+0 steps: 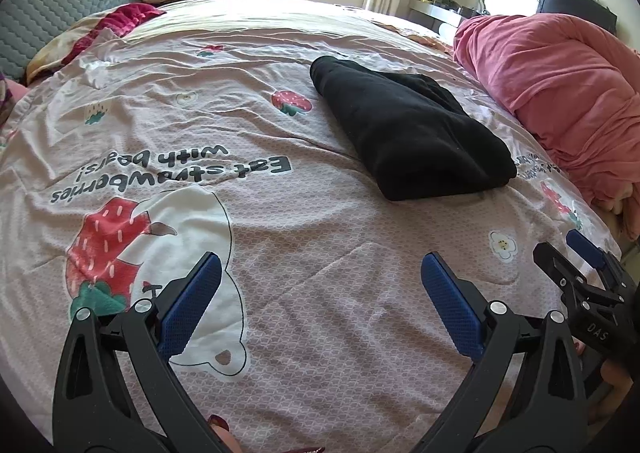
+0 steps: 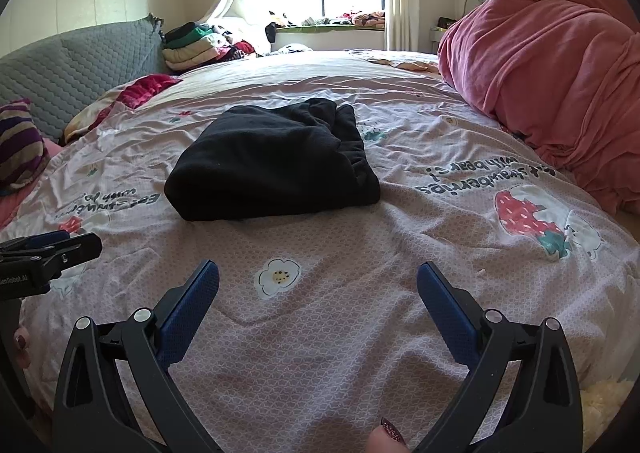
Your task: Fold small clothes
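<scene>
A black garment (image 1: 408, 129) lies folded in a thick bundle on the pink strawberry-print bedspread (image 1: 280, 237); it also shows in the right wrist view (image 2: 272, 165). My left gripper (image 1: 320, 265) is open and empty, hovering over the bedspread well short of the garment. My right gripper (image 2: 318, 273) is open and empty too, in front of the garment and apart from it. The right gripper also shows at the right edge of the left wrist view (image 1: 576, 249), and the left gripper at the left edge of the right wrist view (image 2: 52, 243).
A bulky pink quilt (image 1: 560, 85) is heaped along the right side of the bed. A grey quilted headboard (image 2: 72, 69) and a striped pillow (image 2: 20, 141) are at left. A stack of folded clothes (image 2: 196, 45) sits at the far left corner, below the window.
</scene>
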The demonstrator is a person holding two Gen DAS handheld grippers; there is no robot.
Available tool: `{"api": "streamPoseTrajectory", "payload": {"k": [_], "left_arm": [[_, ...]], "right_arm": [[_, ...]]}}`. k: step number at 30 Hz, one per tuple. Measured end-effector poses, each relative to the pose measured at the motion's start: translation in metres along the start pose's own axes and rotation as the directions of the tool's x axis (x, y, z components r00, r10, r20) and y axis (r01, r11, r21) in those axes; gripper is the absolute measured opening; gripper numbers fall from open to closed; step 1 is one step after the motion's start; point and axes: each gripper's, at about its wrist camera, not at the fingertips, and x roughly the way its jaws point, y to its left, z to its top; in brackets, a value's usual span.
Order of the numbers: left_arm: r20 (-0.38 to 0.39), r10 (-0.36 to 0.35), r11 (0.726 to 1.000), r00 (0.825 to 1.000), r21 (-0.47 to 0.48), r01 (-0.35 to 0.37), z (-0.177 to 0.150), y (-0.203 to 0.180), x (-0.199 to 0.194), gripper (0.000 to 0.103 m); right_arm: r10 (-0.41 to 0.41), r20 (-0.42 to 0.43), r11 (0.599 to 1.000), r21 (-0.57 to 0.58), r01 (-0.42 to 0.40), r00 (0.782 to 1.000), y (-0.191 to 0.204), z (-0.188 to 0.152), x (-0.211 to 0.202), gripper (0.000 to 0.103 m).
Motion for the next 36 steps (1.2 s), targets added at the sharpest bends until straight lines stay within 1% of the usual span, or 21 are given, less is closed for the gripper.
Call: {"api": "streamPoseTrajectory", "payload": {"k": [21, 36], "left_arm": [[0.009, 0.021, 1.000, 1.000, -0.002, -0.021, 0.0009, 0.0012, -0.0036, 0.094], [0.000, 0.042, 0.999, 0.999, 0.012, -0.042, -0.0002, 0.0009, -0.0014, 0.094]], "right_arm": [[-0.002, -0.003, 1.000, 0.000, 0.002, 1.000, -0.0001, 0.0000, 0.0005, 0.099], [-0.007, -0.012, 1.000, -0.007, 0.007, 1.000, -0.0004, -0.0021, 0.0034, 0.099]]}}
